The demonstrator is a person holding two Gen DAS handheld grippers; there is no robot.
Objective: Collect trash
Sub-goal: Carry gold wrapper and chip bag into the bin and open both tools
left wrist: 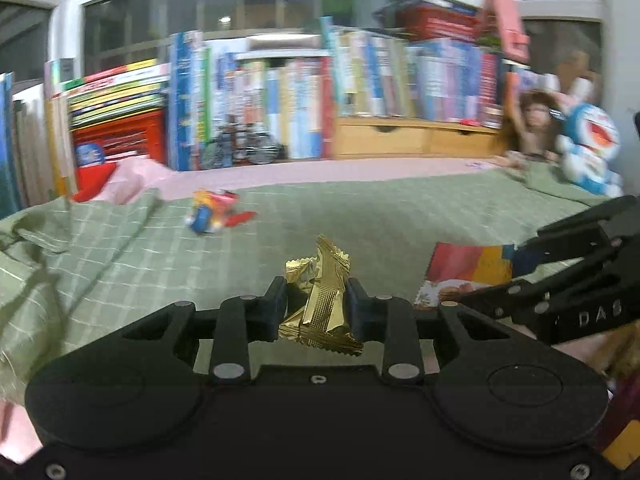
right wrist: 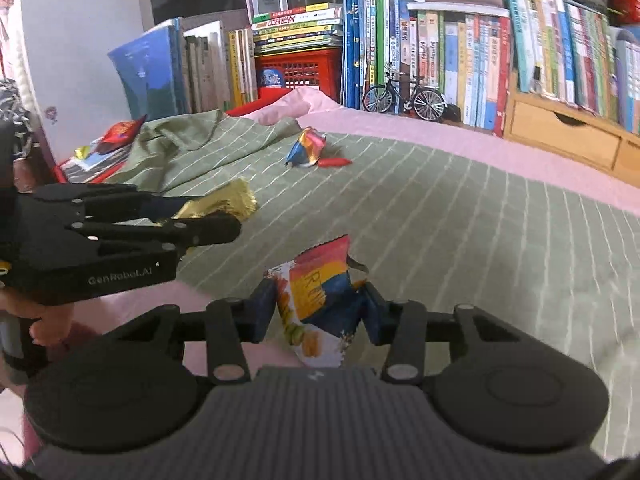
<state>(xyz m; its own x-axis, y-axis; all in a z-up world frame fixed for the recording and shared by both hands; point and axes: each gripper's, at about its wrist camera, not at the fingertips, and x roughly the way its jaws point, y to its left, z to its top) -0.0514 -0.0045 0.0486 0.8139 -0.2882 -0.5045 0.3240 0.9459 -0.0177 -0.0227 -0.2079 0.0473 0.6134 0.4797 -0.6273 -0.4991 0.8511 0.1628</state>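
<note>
Behind green checked bedspread, packed bookshelf against dark window.

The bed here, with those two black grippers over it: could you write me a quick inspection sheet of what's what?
Surface: green checked blanket over a pink sheet, rumpled at the far left.
Job's things: gold wrapper; colourful snack packet; crumpled wrapper lying loose on the blanket.
Clutter: more wrappers beside the bed's far left corner.
Grippers: left gripper shut on the gold wrapper; right gripper shut on the snack packet.
Cables: nothing seen.
Surroundings: books, red crate, model bicycle, plush toy.
</note>
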